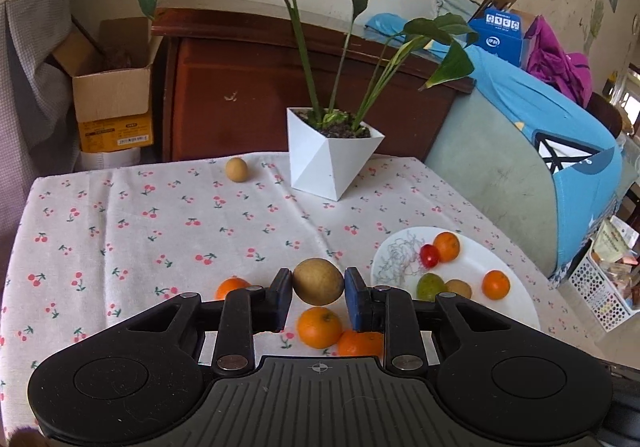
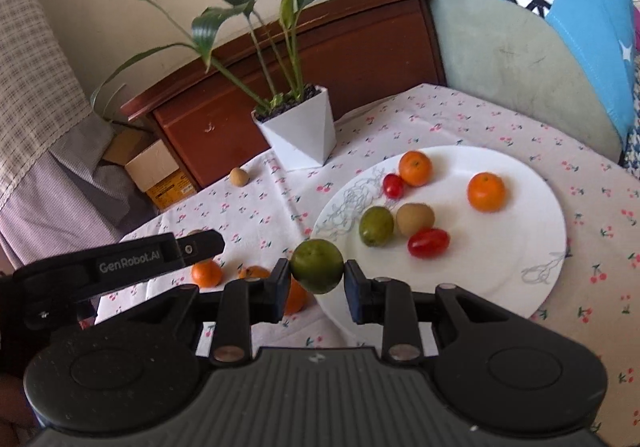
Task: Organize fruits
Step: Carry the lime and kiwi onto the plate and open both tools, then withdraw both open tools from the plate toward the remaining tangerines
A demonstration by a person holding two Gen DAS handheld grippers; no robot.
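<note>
Brown fruit (image 1: 318, 281) sits pinched between the left tongs (image 1: 318, 297).

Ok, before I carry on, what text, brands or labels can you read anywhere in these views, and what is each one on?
"GenRobot.AI": white lettering along the side of the left tool, seen in the right wrist view.
Blue carton: white icons and a round logo, too small to read.
Yellow box under the cardboard box: a barcode sticker and print, too blurred to read.
Nothing readable on the plate, the fruit or the white planter.
</note>
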